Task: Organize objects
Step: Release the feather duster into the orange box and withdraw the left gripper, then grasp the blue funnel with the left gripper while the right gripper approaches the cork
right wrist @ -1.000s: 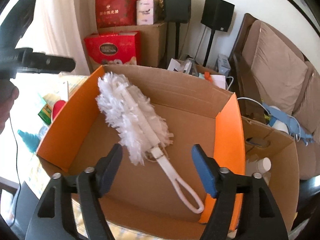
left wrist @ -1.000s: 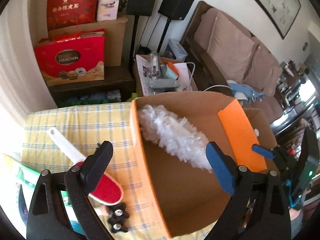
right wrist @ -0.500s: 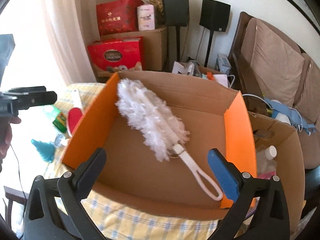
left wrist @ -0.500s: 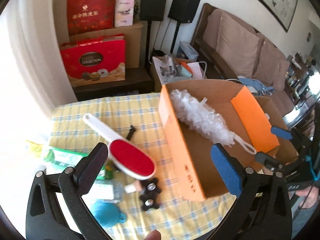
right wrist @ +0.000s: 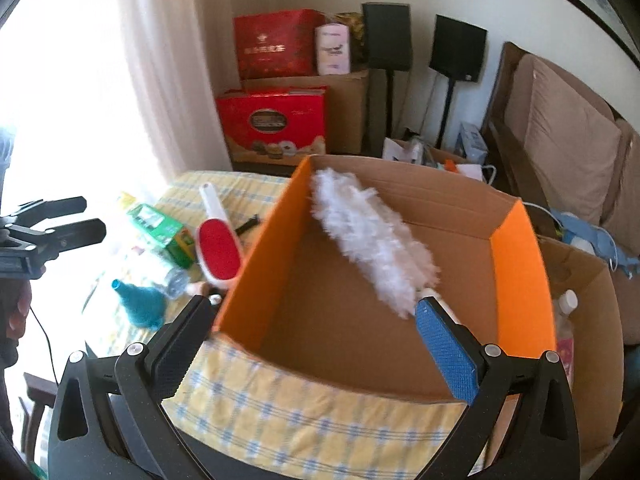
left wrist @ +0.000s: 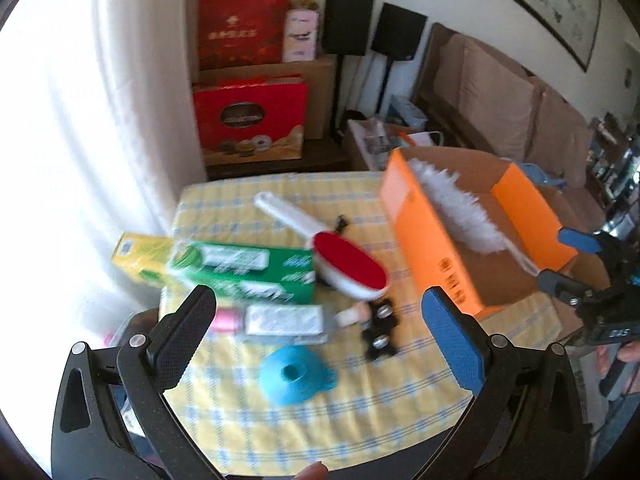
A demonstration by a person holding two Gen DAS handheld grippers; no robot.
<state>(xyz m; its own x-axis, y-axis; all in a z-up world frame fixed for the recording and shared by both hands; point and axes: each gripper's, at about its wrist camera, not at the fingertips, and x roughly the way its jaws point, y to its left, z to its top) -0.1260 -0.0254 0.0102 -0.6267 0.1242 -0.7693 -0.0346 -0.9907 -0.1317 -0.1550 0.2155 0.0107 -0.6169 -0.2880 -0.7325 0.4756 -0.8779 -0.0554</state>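
Note:
An orange cardboard box (left wrist: pixel 432 240) (right wrist: pixel 256 248) stands on the table's right side with a white fluffy duster (left wrist: pixel 456 204) (right wrist: pixel 372 240) lying inside. Left of it lie a red lint brush with a white handle (left wrist: pixel 344 264) (right wrist: pixel 218 248), a green carton (left wrist: pixel 244 268), a yellow carton (left wrist: pixel 140 256), a clear bottle (left wrist: pixel 280 320), a blue funnel (left wrist: pixel 294 374) (right wrist: pixel 140 304) and a black knob piece (left wrist: pixel 380 332). My left gripper (left wrist: pixel 320 332) is open and empty above these items. My right gripper (right wrist: pixel 316 336) is open and empty at the box's near edge.
The table has a yellow checked cloth (left wrist: pixel 360 400). Red gift boxes (left wrist: pixel 248 120), brown cartons and two black speakers (left wrist: pixel 396 36) stand behind. A sofa (right wrist: pixel 568 148) is at the right. A second open brown box (right wrist: pixel 580 288) with a bottle sits right of the orange box.
Both grippers have pulled back and up from the box. The left gripper has swung left over the loose items on the cloth. The duster stays in the box.

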